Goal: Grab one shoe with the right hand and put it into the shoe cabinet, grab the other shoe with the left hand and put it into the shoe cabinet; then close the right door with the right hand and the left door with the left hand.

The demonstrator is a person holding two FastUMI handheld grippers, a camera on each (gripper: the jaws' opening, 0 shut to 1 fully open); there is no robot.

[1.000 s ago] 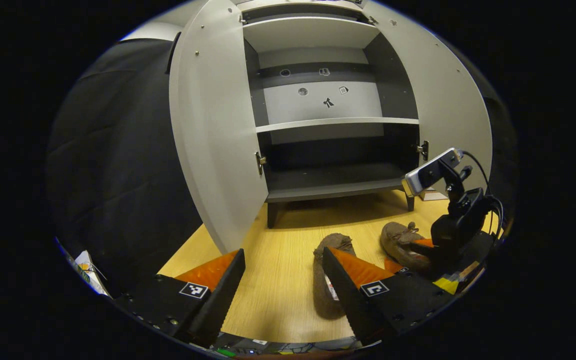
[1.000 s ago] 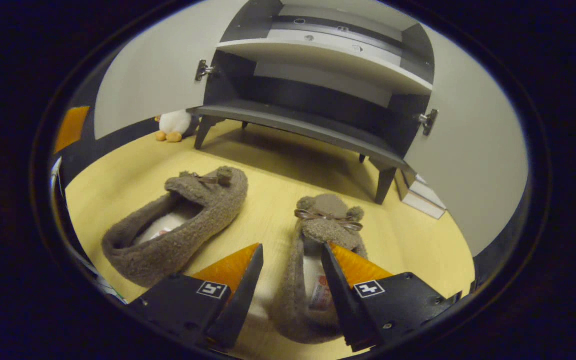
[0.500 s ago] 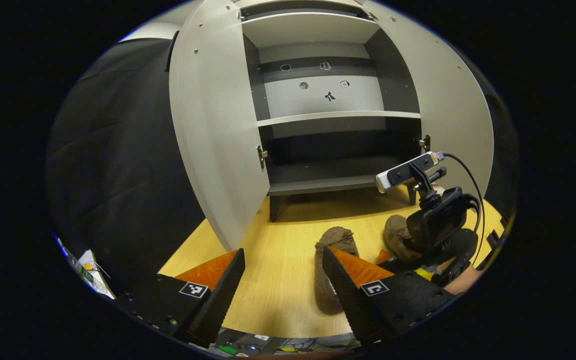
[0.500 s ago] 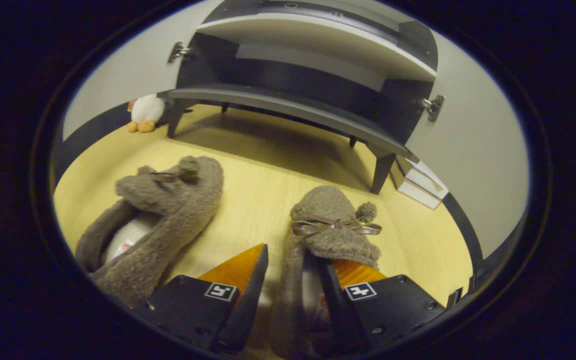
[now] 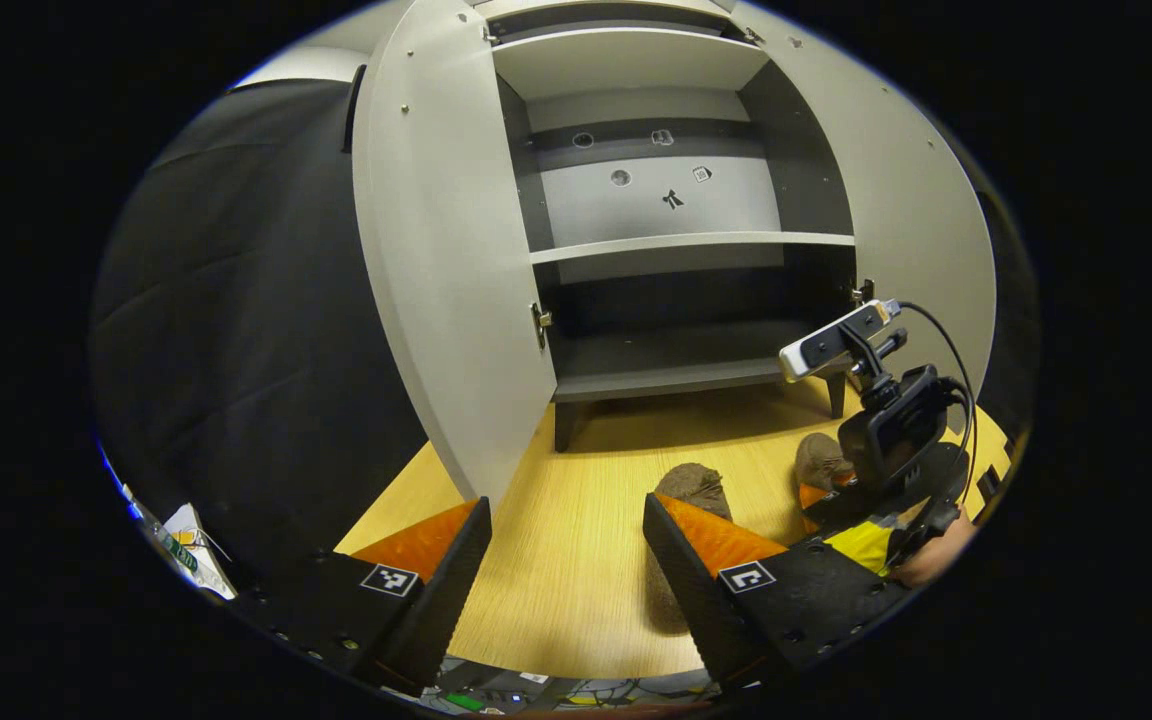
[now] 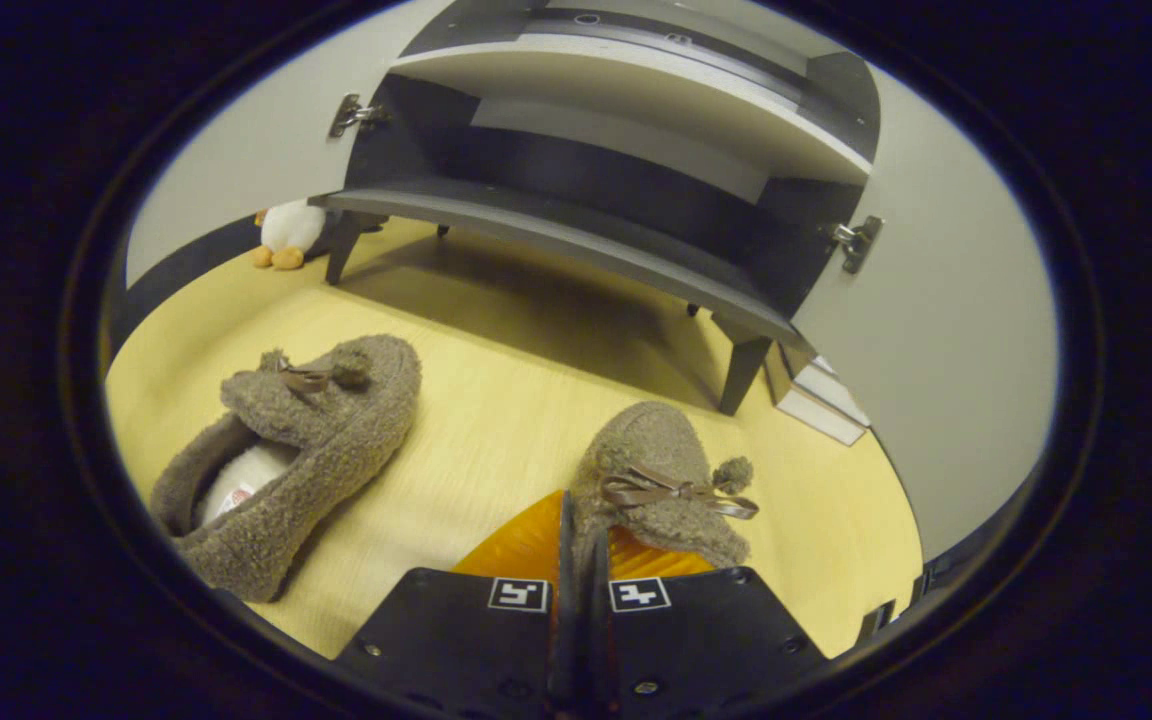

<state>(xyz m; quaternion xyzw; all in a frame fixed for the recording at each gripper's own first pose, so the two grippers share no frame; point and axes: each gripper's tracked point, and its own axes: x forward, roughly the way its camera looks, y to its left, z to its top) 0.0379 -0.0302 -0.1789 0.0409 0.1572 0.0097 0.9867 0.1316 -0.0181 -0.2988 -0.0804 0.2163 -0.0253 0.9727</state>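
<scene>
Between the fingers of the right hand-held gripper (image 6: 576, 560), the near side wall of the right shoe (image 6: 661, 480) is pinched; the fingers are drawn almost together on the fuzzy brown edge, just behind the ribbon bow. That shoe's toe is turned toward the shoe cabinet (image 6: 636, 190), and it is seen over the wooden floor (image 6: 496, 370); whether its sole touches the floor cannot be told. The left shoe (image 6: 286, 460) is lying on the floor well to the side, apart from both fingers, with its pale lining visible.

From the left gripper view, the left hand-held gripper (image 5: 566, 560) is seen wide open, nothing being held between its fingers; the left shoe (image 5: 691, 490) is partly hidden behind one finger. The right hand-held gripper (image 5: 886, 450), with a camera mounted on top, is seen low beside the right shoe (image 5: 821, 462).

Both cabinet doors are swung open: the left door (image 5: 436, 260) and the right door (image 5: 911, 220). A stuffed toy (image 6: 286, 232) is seen on the floor beside a cabinet leg.
</scene>
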